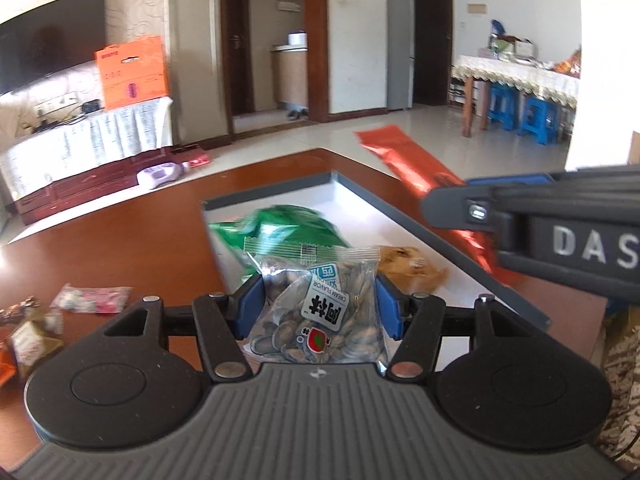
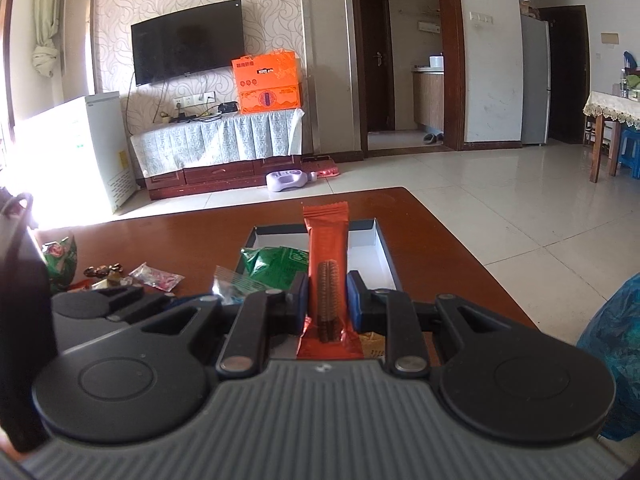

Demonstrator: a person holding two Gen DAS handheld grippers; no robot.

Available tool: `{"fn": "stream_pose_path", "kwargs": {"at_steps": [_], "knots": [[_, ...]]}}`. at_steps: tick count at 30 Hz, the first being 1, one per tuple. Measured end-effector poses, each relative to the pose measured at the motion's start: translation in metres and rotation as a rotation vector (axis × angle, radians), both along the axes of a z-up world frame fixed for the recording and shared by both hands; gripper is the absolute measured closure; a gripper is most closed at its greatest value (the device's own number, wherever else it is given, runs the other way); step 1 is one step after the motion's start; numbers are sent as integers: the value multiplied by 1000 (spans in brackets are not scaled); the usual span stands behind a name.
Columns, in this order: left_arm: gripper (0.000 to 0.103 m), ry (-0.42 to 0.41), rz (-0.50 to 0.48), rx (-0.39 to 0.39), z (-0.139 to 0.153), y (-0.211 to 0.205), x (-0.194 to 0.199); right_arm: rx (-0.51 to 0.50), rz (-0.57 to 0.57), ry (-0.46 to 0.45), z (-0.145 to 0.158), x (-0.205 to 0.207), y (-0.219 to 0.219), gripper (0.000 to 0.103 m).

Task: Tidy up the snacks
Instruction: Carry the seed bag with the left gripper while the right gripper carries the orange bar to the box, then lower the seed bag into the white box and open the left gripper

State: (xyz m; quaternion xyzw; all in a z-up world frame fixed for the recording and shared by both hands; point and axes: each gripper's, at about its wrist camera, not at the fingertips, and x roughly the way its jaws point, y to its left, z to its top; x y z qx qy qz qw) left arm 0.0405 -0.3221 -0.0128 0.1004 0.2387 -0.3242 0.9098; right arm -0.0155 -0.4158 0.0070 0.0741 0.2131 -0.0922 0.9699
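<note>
My left gripper (image 1: 318, 308) is shut on a clear bag of sunflower seeds (image 1: 316, 316), held above the near end of a shallow grey-rimmed white tray (image 1: 400, 216). A green snack bag (image 1: 280, 232) and a tan snack packet (image 1: 408, 268) lie in the tray. My right gripper (image 2: 327, 300) is shut on a long orange cookie bar packet (image 2: 326, 272), held over the tray (image 2: 380, 256). The right gripper's body (image 1: 560, 228) and the orange packet (image 1: 412, 172) show at the right of the left wrist view. The green bag (image 2: 276, 264) also shows in the right wrist view.
Several loose snack packets lie on the brown table at the left (image 1: 92, 298), also in the right wrist view (image 2: 156, 278). A blue plastic bag (image 2: 616, 356) is at the right edge. The table's far edge (image 2: 360, 192) drops to tiled floor.
</note>
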Motion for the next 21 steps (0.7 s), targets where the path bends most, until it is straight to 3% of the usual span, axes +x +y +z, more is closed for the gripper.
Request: {"fn": "stream_pose_path", "kwargs": {"at_steps": [11,21], "knots": [[38,74,-41,21,-27,-29,7,9,-22,31,-8,2,-15,79],[37,65,10,65,-39,-32,13,11,-3,53,-12,5,-16,79]]}}
